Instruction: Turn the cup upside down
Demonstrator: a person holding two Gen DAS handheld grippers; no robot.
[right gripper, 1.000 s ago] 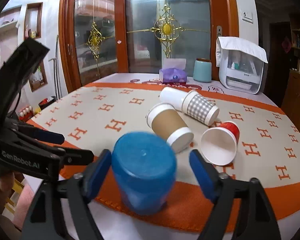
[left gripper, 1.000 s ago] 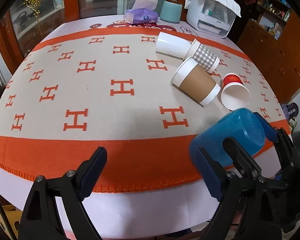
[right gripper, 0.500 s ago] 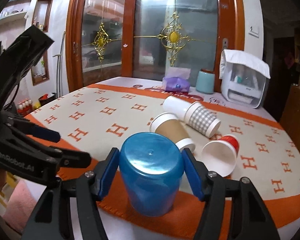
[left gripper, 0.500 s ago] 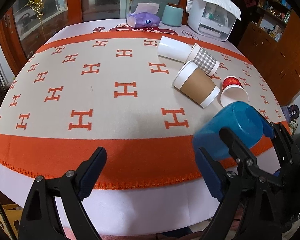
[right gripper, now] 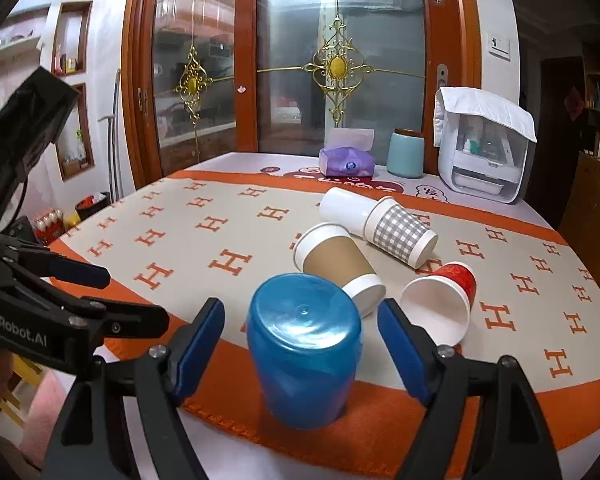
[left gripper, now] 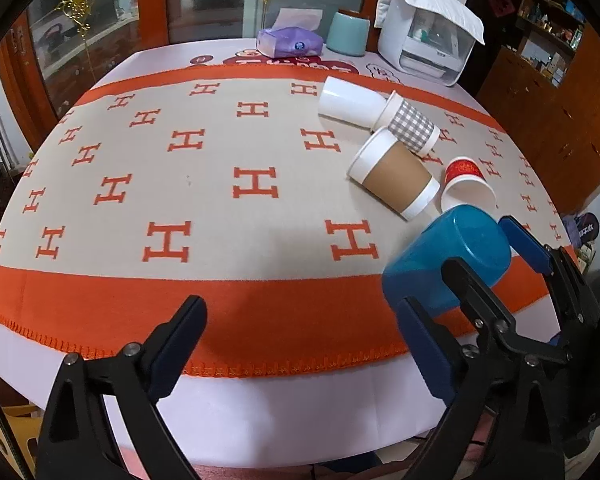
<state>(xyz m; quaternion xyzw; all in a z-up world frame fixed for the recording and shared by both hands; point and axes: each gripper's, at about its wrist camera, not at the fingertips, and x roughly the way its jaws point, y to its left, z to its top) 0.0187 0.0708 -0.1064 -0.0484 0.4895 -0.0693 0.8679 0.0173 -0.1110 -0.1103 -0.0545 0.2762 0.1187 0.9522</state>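
Blue cup upside down on the near orange edge of the cloth

The blue cup (right gripper: 304, 350) is smooth shiny plastic, round, bottom up, on the soft cloth (right gripper: 220, 240) with orange H shapes. Just behind it lie four paper cups on their sides: a brown cup (right gripper: 338, 266), a checked cup (right gripper: 400, 236), a plain white cup (right gripper: 346, 210) and a red cup (right gripper: 444, 300). The right gripper (right gripper: 300, 354) is wide open with the cup between its blue pads (right gripper: 198, 344), not touching. The left gripper (left gripper: 304, 344) is wide open too and holds nothing
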